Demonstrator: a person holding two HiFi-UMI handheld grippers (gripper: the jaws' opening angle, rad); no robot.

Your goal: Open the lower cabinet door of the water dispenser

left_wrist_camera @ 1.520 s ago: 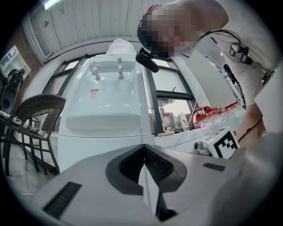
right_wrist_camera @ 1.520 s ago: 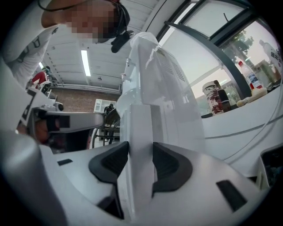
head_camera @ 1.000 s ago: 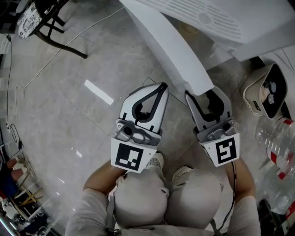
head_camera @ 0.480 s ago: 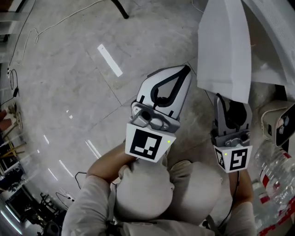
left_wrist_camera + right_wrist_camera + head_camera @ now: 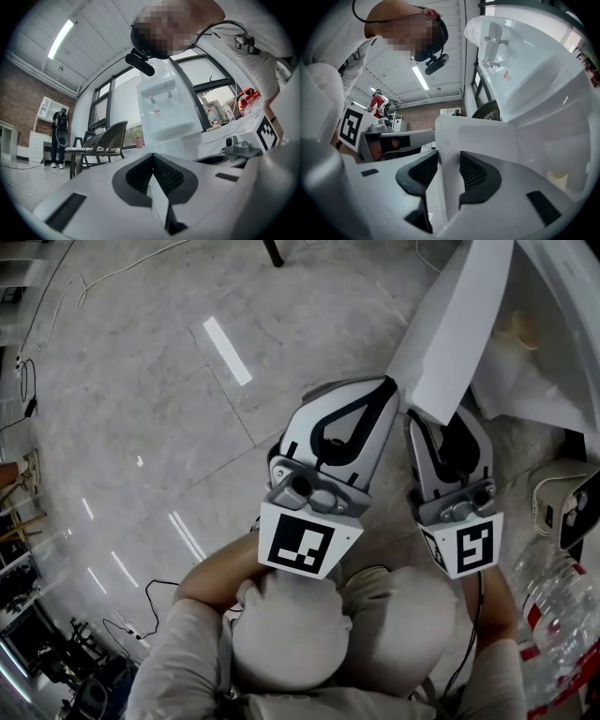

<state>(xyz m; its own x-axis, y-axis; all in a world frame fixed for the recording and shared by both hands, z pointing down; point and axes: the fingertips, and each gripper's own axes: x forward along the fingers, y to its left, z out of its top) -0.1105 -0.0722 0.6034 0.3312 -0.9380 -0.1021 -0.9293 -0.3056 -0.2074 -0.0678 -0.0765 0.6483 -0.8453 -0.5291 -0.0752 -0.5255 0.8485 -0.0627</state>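
At the white plastic water dispenser (image 5: 520,61), the right gripper (image 5: 445,423), jaws just closing, clamps the open white cabinet door (image 5: 459,324); the left gripper (image 5: 386,388) is clenched empty.

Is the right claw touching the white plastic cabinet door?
Touching. Right gripper view: the right claw, its jaws just closed further, presses both dark pads on the edge of the white plastic cabinet door between them.

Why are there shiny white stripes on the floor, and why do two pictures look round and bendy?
Head view: the stripes are lamp light bouncing off the glossy floor. Left gripper view: a wide lens bends the window frames and darkens the corners. Right gripper view: same bending, with a long ceiling lamp glowing.
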